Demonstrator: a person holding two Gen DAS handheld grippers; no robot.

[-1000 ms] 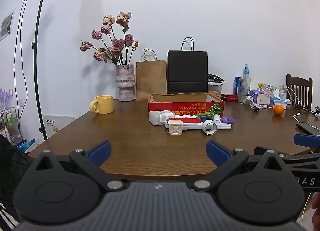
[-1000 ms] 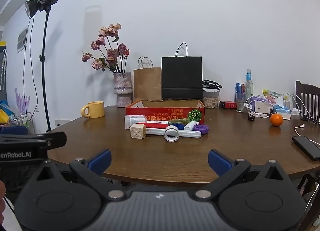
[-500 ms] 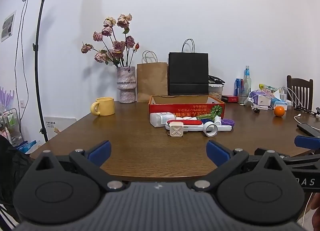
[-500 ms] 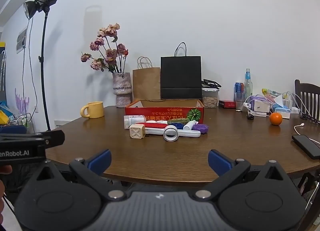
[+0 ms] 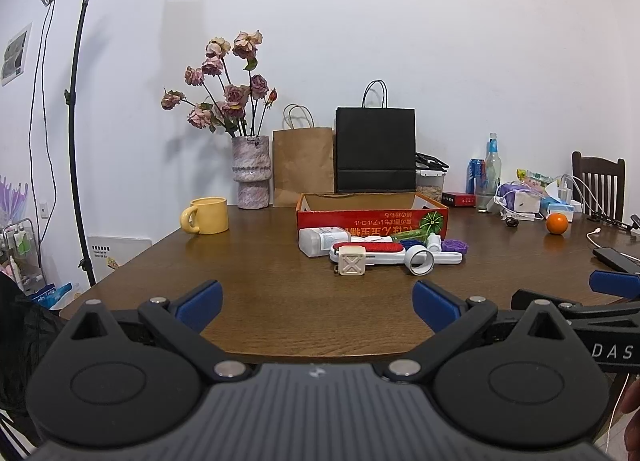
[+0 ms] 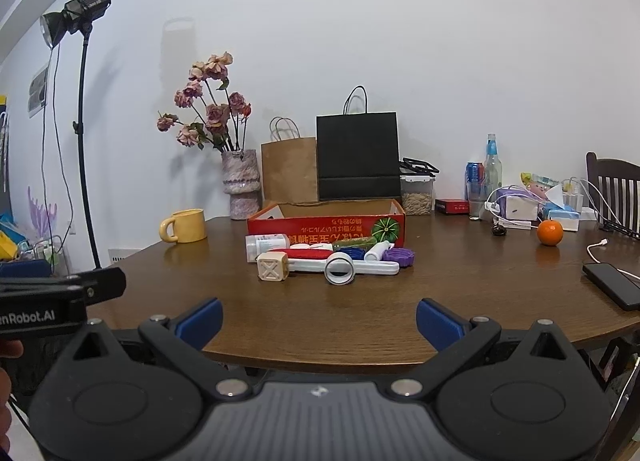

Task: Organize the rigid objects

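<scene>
While both tools hang short of its near edge, the brown wooden counter [image 5: 248, 285] fills the middle of each view. Against the wall at its back stand a black paper bag [image 5: 375, 149], a brown paper bag [image 5: 302, 167] just left of it, and a mottled vase [image 5: 251, 172] of dried roses. In front of the bags sits an open red cardboard box [image 5: 372, 219] with a green squash printed on its front wall. A yellow mug [image 5: 206, 215] rests well left of the box.

Just before the box lies the heap of rigid objects: a white bottle [image 5: 322, 241] on its side, a long white and red tool [image 5: 384, 255], a white ring [image 5: 421, 260] standing on edge, a beige cube [image 5: 352, 263] marked with an X, and a purple ridged cap [image 5: 455, 246]. An orange [image 5: 557, 223] sits far right among cables.

On the left gripper [image 5: 317, 303] the blue fingers [image 5: 200, 301] are spread wide with nothing between them. So are those of the right gripper [image 6: 319, 319].
</scene>
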